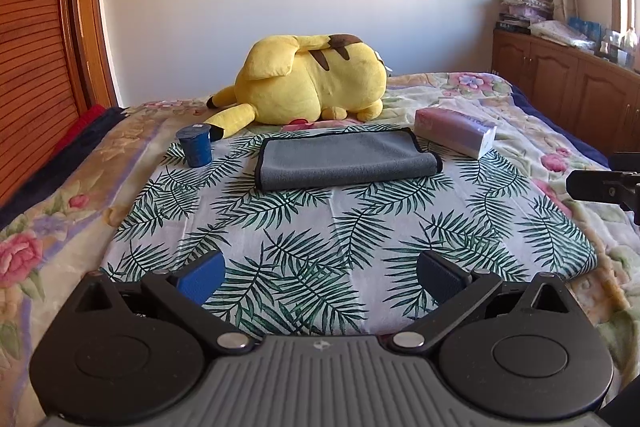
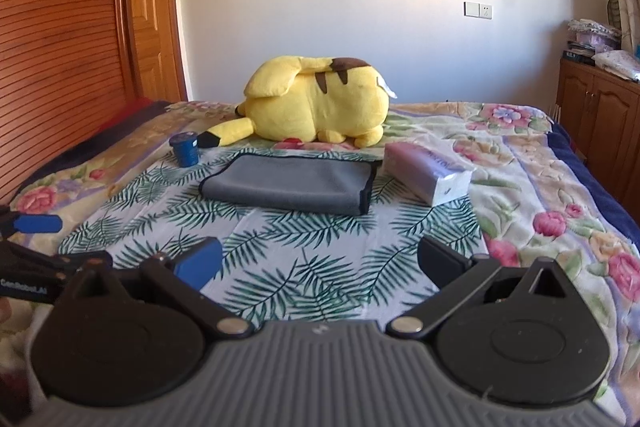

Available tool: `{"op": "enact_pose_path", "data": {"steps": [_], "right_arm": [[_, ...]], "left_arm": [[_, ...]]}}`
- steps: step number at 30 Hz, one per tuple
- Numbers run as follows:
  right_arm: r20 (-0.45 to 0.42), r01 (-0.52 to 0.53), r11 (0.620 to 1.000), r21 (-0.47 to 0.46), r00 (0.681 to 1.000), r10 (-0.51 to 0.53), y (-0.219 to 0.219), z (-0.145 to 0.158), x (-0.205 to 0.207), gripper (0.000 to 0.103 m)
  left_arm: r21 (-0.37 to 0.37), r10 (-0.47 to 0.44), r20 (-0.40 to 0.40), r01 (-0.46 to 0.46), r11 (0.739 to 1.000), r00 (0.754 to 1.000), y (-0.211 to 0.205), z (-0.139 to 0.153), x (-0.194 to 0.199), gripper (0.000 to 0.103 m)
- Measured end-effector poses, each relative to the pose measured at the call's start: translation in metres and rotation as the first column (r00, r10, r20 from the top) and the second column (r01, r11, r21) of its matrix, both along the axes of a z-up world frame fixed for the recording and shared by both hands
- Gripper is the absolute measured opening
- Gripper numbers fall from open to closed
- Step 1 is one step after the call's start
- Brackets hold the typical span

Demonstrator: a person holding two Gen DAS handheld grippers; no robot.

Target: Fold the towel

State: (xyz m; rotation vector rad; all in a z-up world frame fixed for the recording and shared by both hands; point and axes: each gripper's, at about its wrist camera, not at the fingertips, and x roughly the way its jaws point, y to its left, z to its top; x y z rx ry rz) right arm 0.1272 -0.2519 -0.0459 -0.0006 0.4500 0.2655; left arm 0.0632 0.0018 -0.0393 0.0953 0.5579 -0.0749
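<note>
A grey towel with black trim (image 1: 347, 158) lies folded flat on the leaf-print cloth (image 1: 344, 227) on the bed; it also shows in the right wrist view (image 2: 292, 183). My left gripper (image 1: 320, 277) is open and empty, well short of the towel, above the cloth's near part. My right gripper (image 2: 320, 263) is open and empty too, back from the towel. Part of the right gripper shows at the right edge of the left wrist view (image 1: 604, 185). A blue pad of the left gripper shows at the left edge of the right wrist view (image 2: 38, 223).
A yellow plush toy (image 1: 312, 83) lies behind the towel. A blue cup (image 1: 195, 145) stands left of the towel, a tissue pack (image 1: 456, 131) to its right. A floral blanket (image 1: 48, 219) covers the bed. Wooden headboard (image 1: 28, 67) at left, cabinets (image 1: 568, 75) at right.
</note>
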Motion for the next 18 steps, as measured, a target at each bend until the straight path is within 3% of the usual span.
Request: {"op": "enact_pose_path", "data": {"steps": [18], "right_arm": [[-0.025,0.021,1.000,0.019,0.999,-0.021,-0.001,-0.016,0.000,0.103]], "left_arm": [[-0.005,0.020,0.024,-0.020,1.000,1.000,0.002,-0.011,-0.002,0.087]]}}
